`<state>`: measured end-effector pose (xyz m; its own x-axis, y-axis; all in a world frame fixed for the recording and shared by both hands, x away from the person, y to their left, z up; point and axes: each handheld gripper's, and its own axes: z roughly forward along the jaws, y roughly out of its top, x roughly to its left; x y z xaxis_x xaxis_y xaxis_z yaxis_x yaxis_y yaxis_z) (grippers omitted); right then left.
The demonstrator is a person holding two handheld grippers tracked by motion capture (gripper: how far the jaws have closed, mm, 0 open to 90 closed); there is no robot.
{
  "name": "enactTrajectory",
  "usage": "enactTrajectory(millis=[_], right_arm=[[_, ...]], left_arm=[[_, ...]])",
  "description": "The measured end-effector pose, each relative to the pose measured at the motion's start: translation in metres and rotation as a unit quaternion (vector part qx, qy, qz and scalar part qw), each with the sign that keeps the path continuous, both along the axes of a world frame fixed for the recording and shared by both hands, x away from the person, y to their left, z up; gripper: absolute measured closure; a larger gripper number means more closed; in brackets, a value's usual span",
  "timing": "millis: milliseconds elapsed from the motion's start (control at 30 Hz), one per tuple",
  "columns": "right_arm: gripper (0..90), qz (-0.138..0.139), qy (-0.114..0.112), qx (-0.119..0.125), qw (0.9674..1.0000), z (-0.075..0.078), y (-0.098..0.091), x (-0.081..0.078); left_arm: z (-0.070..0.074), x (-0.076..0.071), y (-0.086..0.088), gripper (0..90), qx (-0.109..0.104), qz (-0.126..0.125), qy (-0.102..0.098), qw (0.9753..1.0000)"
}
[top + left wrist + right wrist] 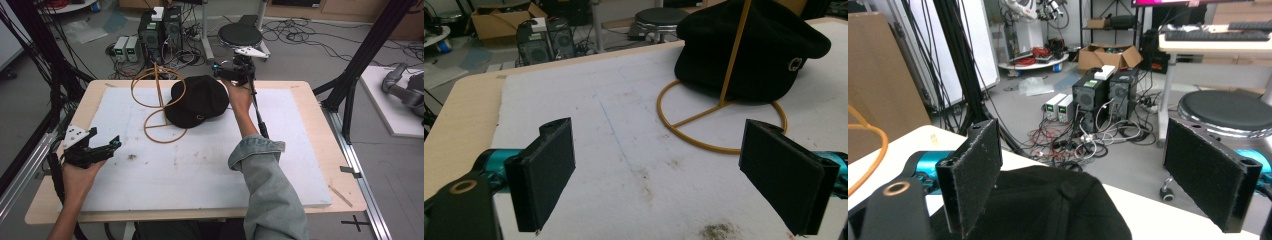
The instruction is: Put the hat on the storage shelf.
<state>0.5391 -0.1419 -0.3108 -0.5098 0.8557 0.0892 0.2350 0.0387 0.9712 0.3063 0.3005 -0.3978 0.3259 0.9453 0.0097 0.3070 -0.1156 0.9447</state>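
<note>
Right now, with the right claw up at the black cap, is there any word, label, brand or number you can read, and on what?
No text reads in any view.
Black cap: a small round metal emblem on its side, no letters I can make out.
Computer towers on the floor: labels too small to read.
Two small power units beside them: lit displays, too blurred to read.
Open right claw: no markings.

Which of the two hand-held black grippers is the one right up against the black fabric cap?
The right gripper, at the table's far edge, its open jaws just above the black fabric cap. The left gripper sits apart at the near left over the white foam mat.
</note>
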Motion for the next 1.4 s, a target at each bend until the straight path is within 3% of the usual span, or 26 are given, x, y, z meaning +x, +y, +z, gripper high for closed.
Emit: enactTrajectory(millis=[167, 500, 833, 1100, 1200, 1367, 1400], right_arm=[[16.1, 0.001, 0.013, -0.004, 0.9999, -0.012, 0.007, 0.007], [18.8, 0.009, 0.072, -0.017, 0.9972, -0.050, 0.017, 0.029], [23.5, 0.018, 0.101, -0.033, 0.9942, -0.072, 0.030, 0.036], [32.9, 0.026, 0.124, -0.038, 0.9912, -0.087, 0.034, 0.042], [38.6, 0.027, 0.140, -0.023, 0.9895, -0.094, 0.034, 0.044], [48.8, 0.033, 0.141, -0.020, 0.9893, -0.096, 0.037, 0.044], [54.8, 0.035, 0.139, -0.021, 0.9895, -0.095, 0.038, 0.043]], left_arm=[[0.000, 0.000, 0.000, 15.1, 0.000, -0.001, 0.000, 1.0000], [-0.001, 0.001, 0.000, 15.1, 0.001, -0.001, 0.001, 1.0000], [-0.001, 0.001, 0.000, 15.0, 0.003, -0.002, 0.001, 1.0000], [0.000, 0.000, -0.001, 15.1, 0.002, -0.004, -0.001, 1.0000], [0.000, 0.000, -0.001, 15.1, 0.002, -0.004, -0.001, 1.0000], [0.000, 0.000, -0.002, 15.1, 0.002, -0.004, -0.002, 1.0000], [0.000, 0.000, -0.001, 15.1, 0.002, -0.004, -0.002, 1.0000]])
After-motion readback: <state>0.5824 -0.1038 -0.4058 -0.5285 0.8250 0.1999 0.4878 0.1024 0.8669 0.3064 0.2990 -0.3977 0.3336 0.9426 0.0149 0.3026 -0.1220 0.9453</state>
